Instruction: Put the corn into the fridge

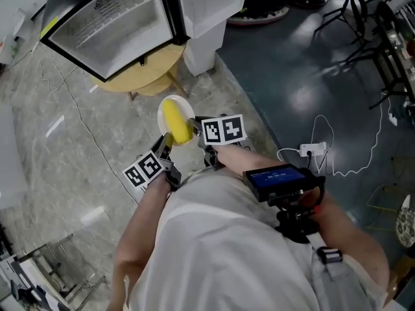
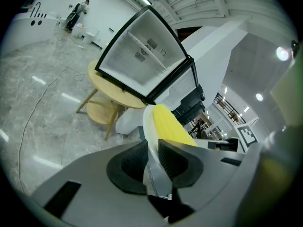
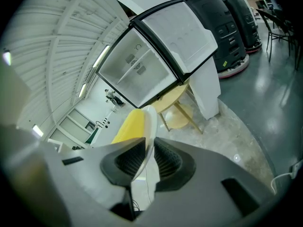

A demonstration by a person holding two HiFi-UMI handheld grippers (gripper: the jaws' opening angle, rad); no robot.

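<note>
A yellow corn cob (image 1: 176, 122) lies on a small white plate (image 1: 166, 109) that I carry in the air with both grippers. My left gripper (image 1: 165, 144) is shut on the plate's near-left rim, and my right gripper (image 1: 200, 129) is shut on its right rim. In the left gripper view the rim (image 2: 150, 141) stands between the black pads with the corn (image 2: 171, 126) beyond. In the right gripper view the rim (image 3: 150, 126) is pinched the same way beside the corn (image 3: 129, 126). The open fridge (image 1: 117, 19) is ahead, its inside bare.
A round wooden table (image 1: 148, 73) stands under the fridge, a white fridge door (image 1: 206, 11) beside it. A power strip with white cable (image 1: 312, 150) lies on the dark floor at right. Chairs (image 1: 353, 15) stand far right. A person stands far off in the room (image 2: 83, 5).
</note>
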